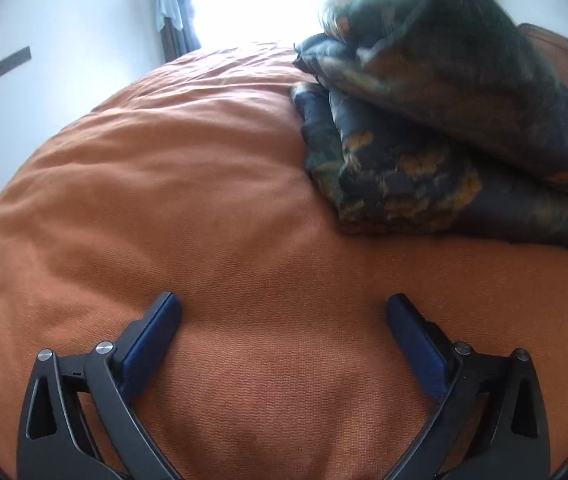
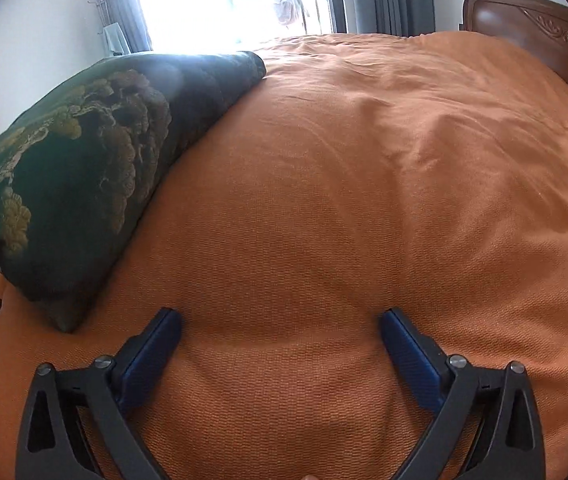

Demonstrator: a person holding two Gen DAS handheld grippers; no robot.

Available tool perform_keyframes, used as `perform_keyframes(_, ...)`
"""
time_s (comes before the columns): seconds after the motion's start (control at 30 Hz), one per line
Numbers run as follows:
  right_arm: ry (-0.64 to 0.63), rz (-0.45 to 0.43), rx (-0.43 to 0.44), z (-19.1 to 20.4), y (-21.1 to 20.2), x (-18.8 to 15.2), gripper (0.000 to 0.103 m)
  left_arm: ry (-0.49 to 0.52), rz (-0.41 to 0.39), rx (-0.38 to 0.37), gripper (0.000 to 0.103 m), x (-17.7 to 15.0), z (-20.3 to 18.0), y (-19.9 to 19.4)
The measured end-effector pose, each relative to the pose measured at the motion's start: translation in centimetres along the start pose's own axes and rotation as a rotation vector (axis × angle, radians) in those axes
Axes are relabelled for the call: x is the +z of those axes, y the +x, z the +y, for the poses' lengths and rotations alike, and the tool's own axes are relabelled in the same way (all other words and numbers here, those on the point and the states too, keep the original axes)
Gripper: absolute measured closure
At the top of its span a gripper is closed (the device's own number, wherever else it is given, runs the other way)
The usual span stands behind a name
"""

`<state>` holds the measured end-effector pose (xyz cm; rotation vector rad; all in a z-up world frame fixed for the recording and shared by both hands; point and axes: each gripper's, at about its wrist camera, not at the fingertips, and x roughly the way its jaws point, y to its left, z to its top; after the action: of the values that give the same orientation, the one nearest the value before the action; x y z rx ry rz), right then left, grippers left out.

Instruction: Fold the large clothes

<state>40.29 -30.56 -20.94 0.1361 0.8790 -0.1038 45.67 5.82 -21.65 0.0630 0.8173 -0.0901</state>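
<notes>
Orange bedcover (image 1: 212,208) fills the space under my left claw (image 1: 284,312), spread wide and holding nothing; my right claw (image 2: 282,326) hangs likewise spread and empty. Dark patterned garment (image 1: 436,128) sits bundled in thick folded layers at two o'clock from the left claw, ten o'clock from the right. Folding looks mostly done; perhaps tidying remains.

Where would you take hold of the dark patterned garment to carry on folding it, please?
Probably the garment corner nearest the right tool: in the right view it juts out over the bedspread with bare cloth around it. Come in low from that side; both tools are open and empty.
</notes>
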Motion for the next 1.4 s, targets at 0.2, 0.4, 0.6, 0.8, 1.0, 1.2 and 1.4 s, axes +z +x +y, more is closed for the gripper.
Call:
perform_keyframes(0.2,-0.050,-0.092,-0.059,-0.2,-2.1,2.3,0.001,-0.172,-0.073,0.001,0.001,3.5,4.5,0.3)
perform_keyframes(0.4,0.070,0.002,-0.020,-3.0,2.1,1.7,0.000,-0.133,-0.002,0.140,0.000,2.6,4.1,4.5)
perform_keyframes(0.6,0.047,0.017,-0.052,-2.6,2.0,2.3,0.000,-0.067,0.022,0.188,0.000,2.7,3.2,5.0)
perform_keyframes(0.8,0.049,0.011,-0.040,-2.3,1.7,1.2,0.000,-0.075,0.034,0.183,0.000,2.8,4.0,6.0)
perform_keyframes(1.0,0.049,0.011,-0.042,-2.4,1.8,1.2,0.000,-0.073,0.034,0.185,0.000,2.1,3.1,4.9)
perform_keyframes(1.2,0.049,0.011,-0.042,-2.4,1.7,1.2,0.000,-0.073,0.034,0.185,0.000,2.3,3.1,5.1)
perform_keyframes(1.4,0.049,0.011,-0.041,-2.4,1.7,1.3,0.000,-0.074,0.034,0.186,0.000,2.3,3.1,5.1)
